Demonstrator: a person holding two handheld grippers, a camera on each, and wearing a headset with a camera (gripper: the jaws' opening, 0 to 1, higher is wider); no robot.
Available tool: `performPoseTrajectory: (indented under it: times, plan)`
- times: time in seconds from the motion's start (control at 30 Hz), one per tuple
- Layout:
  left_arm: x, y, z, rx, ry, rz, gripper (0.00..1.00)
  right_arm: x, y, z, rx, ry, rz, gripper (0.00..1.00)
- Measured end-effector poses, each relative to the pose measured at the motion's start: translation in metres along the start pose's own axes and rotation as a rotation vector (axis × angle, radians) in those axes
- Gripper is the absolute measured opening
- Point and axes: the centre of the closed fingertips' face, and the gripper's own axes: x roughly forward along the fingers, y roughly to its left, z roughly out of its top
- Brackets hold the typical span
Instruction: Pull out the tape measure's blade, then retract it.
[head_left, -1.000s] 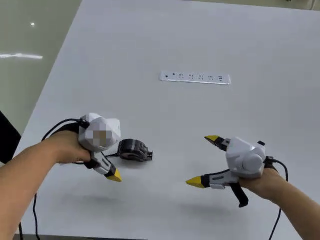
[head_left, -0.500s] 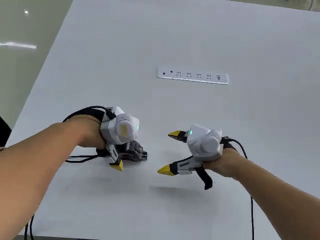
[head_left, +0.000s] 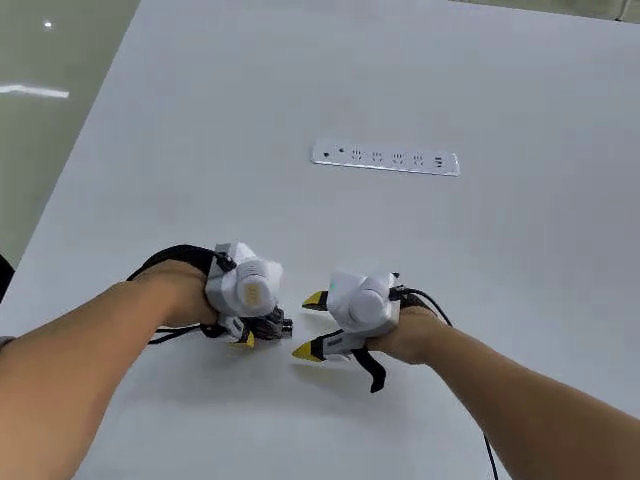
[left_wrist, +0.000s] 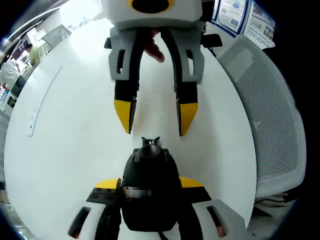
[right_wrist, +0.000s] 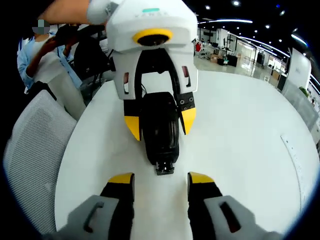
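A black tape measure sits at the near left of the white table. My left gripper is shut on its case, one yellow-tipped jaw on each side. The blade's hook end points out of the case towards my right gripper. That gripper is open, facing the left one, its fingertips just short of the hook and apart from it. In the left gripper view the right gripper hangs open just past the case's front.
A white power strip lies across the middle of the table, well beyond both grippers. A grey mesh chair stands off the table's near edge. Cables trail from both grippers over the near table.
The right gripper has moved left, close to the tape measure. The left gripper has come over the tape measure and shut on its case.
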Motion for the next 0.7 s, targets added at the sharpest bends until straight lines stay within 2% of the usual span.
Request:
performPoseTrajectory:
  times: [0.13,0.23,0.27,0.33,0.4,0.43,0.57,0.63,0.7]
  plan:
    - [0.000,0.000,0.000,0.000,-0.003,0.000,0.40,0.001,0.000,0.000,-0.004,0.002,0.002,0.35]
    - [0.001,0.000,0.002,-0.002,-0.009,0.001,0.40,0.011,-0.003,0.004,-0.028,0.004,0.007,0.24]
    - [0.002,0.001,0.002,0.001,-0.011,0.001,0.40,0.018,-0.007,0.004,-0.040,0.021,0.012,0.22]
    - [0.003,0.001,0.002,-0.002,-0.017,0.001,0.40,0.020,-0.007,0.005,-0.043,0.026,0.020,0.22]
    - [0.003,0.001,0.003,-0.004,-0.022,0.000,0.40,0.022,-0.003,0.002,-0.055,0.048,0.050,0.20]
    - [0.003,0.001,0.003,-0.003,-0.022,0.000,0.40,0.021,-0.004,0.002,-0.071,0.046,0.052,0.19]
    - [0.003,0.000,0.004,-0.004,-0.023,-0.002,0.40,0.020,-0.004,0.001,-0.050,0.057,0.055,0.17]
    - [0.003,0.001,0.004,-0.031,-0.027,-0.003,0.40,0.020,-0.005,0.001,-0.052,0.071,0.052,0.14]
    - [0.003,0.001,0.003,-0.027,-0.026,-0.003,0.40,0.021,-0.005,0.001,-0.055,0.080,0.048,0.14]
